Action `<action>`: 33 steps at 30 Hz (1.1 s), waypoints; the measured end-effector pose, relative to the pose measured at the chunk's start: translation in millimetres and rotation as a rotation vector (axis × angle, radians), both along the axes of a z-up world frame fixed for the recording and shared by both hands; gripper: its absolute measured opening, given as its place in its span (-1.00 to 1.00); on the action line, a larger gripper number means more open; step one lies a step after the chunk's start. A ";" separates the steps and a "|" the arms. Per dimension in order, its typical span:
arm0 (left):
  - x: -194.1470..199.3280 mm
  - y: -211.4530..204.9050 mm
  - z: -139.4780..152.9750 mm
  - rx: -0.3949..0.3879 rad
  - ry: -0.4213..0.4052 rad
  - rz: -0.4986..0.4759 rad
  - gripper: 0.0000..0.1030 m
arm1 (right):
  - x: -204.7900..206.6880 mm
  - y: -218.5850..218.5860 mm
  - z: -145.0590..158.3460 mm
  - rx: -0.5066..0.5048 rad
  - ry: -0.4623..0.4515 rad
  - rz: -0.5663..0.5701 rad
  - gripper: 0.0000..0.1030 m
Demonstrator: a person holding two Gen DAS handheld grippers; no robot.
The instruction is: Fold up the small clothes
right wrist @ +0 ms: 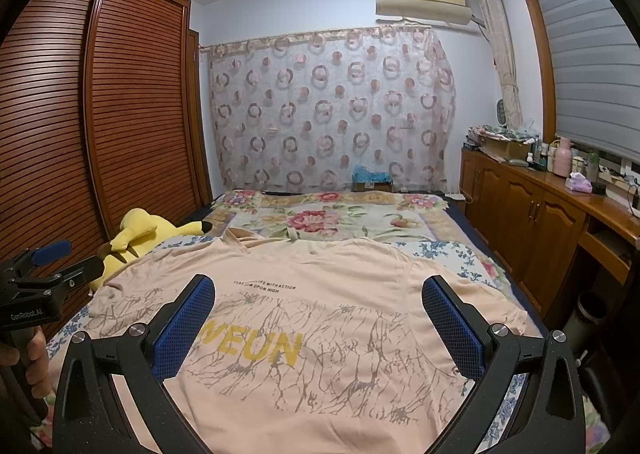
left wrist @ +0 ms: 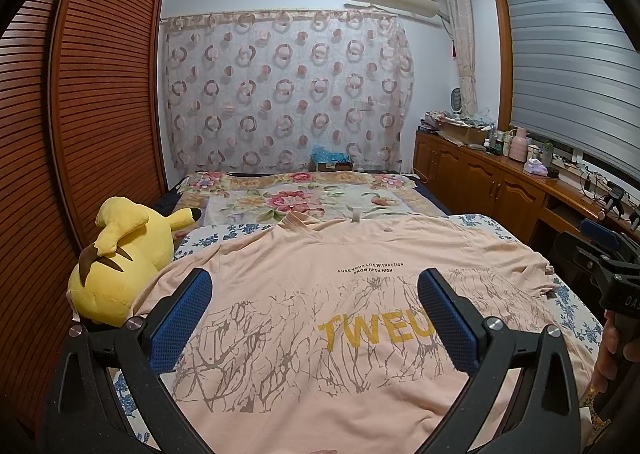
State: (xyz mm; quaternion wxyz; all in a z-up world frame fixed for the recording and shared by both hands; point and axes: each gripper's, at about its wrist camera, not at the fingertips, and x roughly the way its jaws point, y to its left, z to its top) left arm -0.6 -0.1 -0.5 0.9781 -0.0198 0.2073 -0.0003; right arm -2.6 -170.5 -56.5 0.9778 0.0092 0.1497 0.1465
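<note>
A peach T-shirt with yellow letters and a grey branch print lies spread flat on the bed, collar at the far side; it also shows in the right wrist view. My left gripper is open and empty, hovering above the shirt's near part. My right gripper is open and empty, also above the shirt's near part. The right gripper shows at the right edge of the left wrist view, and the left gripper at the left edge of the right wrist view.
A yellow plush toy lies at the bed's left edge beside the shirt's sleeve. A floral blanket covers the far bed. A slatted wardrobe stands left; a wooden cabinet with clutter runs along the right.
</note>
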 end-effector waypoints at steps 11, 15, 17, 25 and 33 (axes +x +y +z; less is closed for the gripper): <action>-0.2 -0.1 0.0 0.001 -0.002 0.001 1.00 | 0.2 0.0 -0.2 0.001 -0.001 -0.001 1.00; -0.3 -0.2 0.0 0.002 -0.002 0.000 1.00 | -0.1 0.2 -0.2 0.001 -0.001 -0.002 1.00; -0.4 -0.2 0.0 0.002 -0.003 0.000 1.00 | 0.0 0.1 -0.1 0.001 -0.002 -0.001 1.00; -0.4 -0.3 0.0 0.003 -0.004 0.000 1.00 | -0.9 1.2 0.2 0.002 -0.003 0.001 1.00; -1.3 2.3 5.8 0.003 0.008 0.000 1.00 | 3.3 6.9 -2.1 0.000 0.016 0.033 1.00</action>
